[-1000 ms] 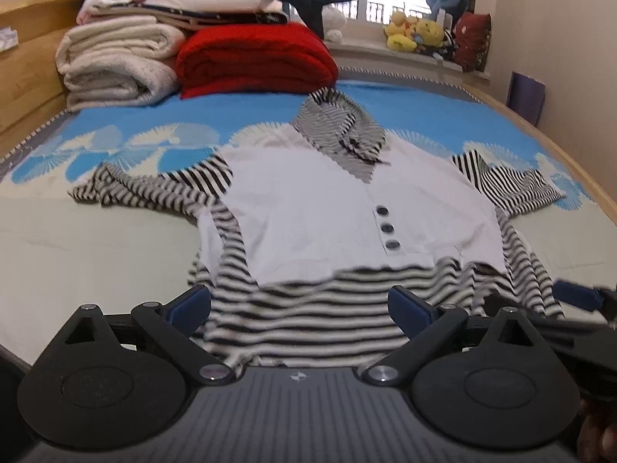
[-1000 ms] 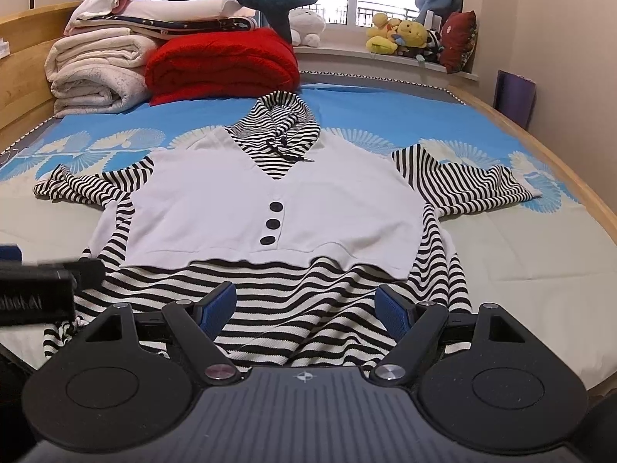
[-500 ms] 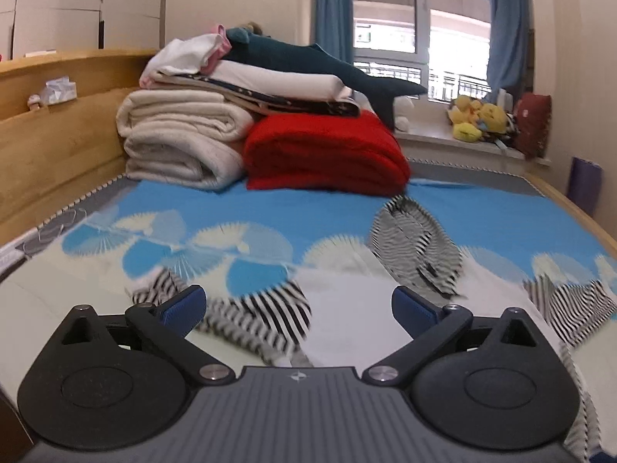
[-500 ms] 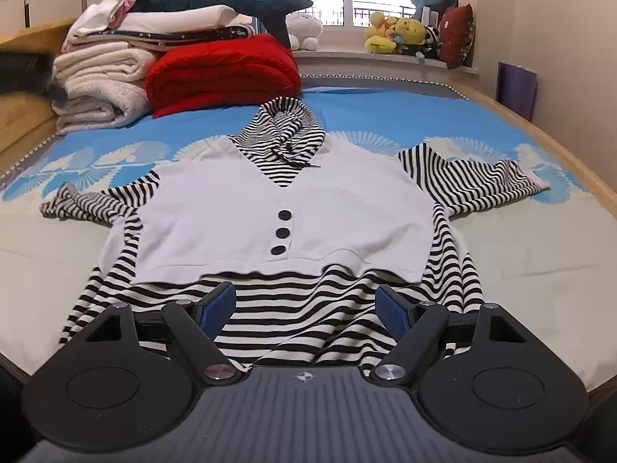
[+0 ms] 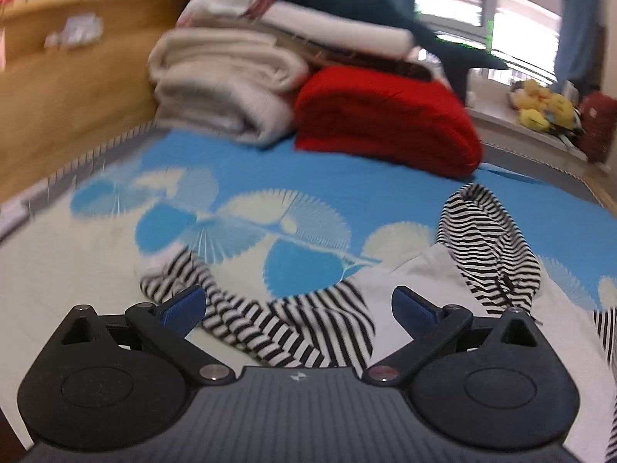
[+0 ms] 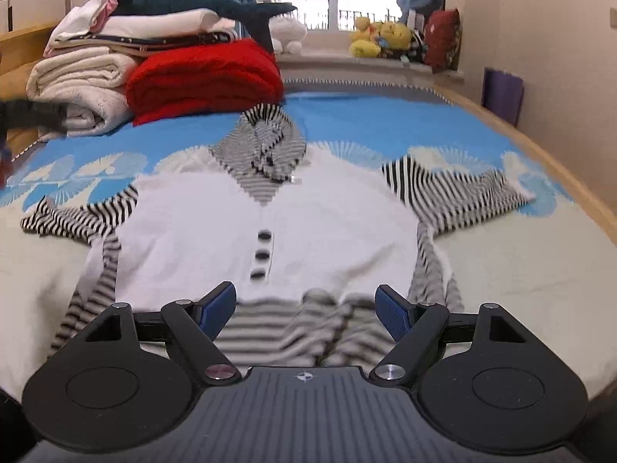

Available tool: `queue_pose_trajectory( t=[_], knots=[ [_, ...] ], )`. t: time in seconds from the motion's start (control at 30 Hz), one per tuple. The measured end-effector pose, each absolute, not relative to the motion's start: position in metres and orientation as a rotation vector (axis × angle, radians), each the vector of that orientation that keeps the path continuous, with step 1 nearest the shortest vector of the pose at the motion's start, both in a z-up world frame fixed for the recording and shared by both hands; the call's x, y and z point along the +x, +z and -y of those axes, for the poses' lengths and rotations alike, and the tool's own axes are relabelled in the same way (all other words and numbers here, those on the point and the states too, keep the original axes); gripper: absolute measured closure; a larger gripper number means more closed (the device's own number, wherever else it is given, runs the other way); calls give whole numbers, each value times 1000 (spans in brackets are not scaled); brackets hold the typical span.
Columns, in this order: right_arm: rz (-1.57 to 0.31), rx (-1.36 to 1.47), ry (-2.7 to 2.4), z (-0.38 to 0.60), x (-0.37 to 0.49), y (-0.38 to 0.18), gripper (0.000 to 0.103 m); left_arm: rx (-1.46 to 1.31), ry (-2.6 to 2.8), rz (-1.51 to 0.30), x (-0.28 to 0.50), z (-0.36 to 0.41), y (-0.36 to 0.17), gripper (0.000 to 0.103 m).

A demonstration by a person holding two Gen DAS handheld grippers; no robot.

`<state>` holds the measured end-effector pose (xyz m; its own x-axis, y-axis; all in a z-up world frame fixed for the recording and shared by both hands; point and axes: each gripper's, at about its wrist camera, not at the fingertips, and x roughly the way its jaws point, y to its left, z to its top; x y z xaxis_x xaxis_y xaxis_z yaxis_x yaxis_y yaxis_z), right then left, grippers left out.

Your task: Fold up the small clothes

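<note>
The hooded top [image 6: 262, 216] lies spread face up in the middle of the bed [image 6: 540, 270], hood toward the far edge with the piled blankets [image 6: 77, 77], hem at the near edge. My left gripper [image 5: 297, 305] stands wide and empty above the striped sleeve [image 5: 246, 308] on the bed's left side; my right gripper [image 6: 306, 310], equally wide and empty, hovers over the hem. I should pinch the sleeve near its cuff and carry it flat across the white chest, avoiding bunching.

Bare bed sheet [image 6: 540, 254] lies open on both sides of the spread striped top [image 6: 266, 216], giving free passage. Beyond its hood, the red blanket [image 6: 204, 73] and stacked bedding [image 6: 81, 77] block the far left.
</note>
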<state>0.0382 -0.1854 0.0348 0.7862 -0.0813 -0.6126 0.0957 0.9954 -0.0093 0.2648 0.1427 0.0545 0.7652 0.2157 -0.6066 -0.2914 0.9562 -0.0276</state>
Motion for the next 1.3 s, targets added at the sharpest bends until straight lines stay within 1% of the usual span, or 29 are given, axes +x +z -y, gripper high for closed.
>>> queue_pose_trajectory(
  t=[0.13, 0.27, 0.43, 0.47, 0.53, 0.57, 0.6, 0.63, 0.67, 0.7, 0.73, 0.77, 0.87, 1.0, 1.17, 1.3],
  knots=[
    [-611, 3, -69, 182, 71, 59, 23, -115, 324, -659, 273, -164, 50, 1],
    [-568, 18, -49, 175, 121, 84, 23, -128, 339, -682, 274, -178, 44, 1],
    [-516, 29, 1, 158, 180, 101, 23, -129, 352, -688, 276, -191, 39, 5],
    [-505, 28, 18, 155, 191, 102, 23, -134, 354, -691, 277, -194, 37, 8],
    [-476, 14, 45, 150, 212, 104, 23, -134, 359, -701, 280, -200, 33, 21],
    [-458, 7, 57, 149, 222, 103, 24, -131, 361, -708, 282, -203, 30, 24],
    [-444, 4, 67, 150, 228, 100, 26, -128, 362, -712, 283, -207, 27, 32],
    [-432, 5, 73, 151, 231, 97, 36, -126, 366, -713, 285, -212, 25, 40],
    [-422, 11, 80, 154, 235, 89, 51, -127, 374, -717, 287, -219, 22, 44],
    [-429, 14, 82, 157, 237, 83, 57, -135, 384, -726, 289, -227, 18, 48],
    [-462, 16, 73, 158, 241, 75, 66, -154, 398, -736, 292, -237, 14, 49],
    [-516, 31, 55, 160, 247, 66, 70, -175, 418, -745, 295, -248, 9, 49],
    [-589, 96, 79, 163, 261, 56, 70, -231, 489, -798, 305, -281, -12, 49],
    [-607, 85, 109, 166, 275, 47, 69, -483, 531, -845, 314, -330, -39, 49],
    [-649, 100, 101, 186, 285, 33, 68, -724, 549, -801, 324, -366, -62, 49],
    [-686, 112, 68, 206, 290, 18, 68, -753, 514, -751, 339, -366, -60, 49]
  ],
)
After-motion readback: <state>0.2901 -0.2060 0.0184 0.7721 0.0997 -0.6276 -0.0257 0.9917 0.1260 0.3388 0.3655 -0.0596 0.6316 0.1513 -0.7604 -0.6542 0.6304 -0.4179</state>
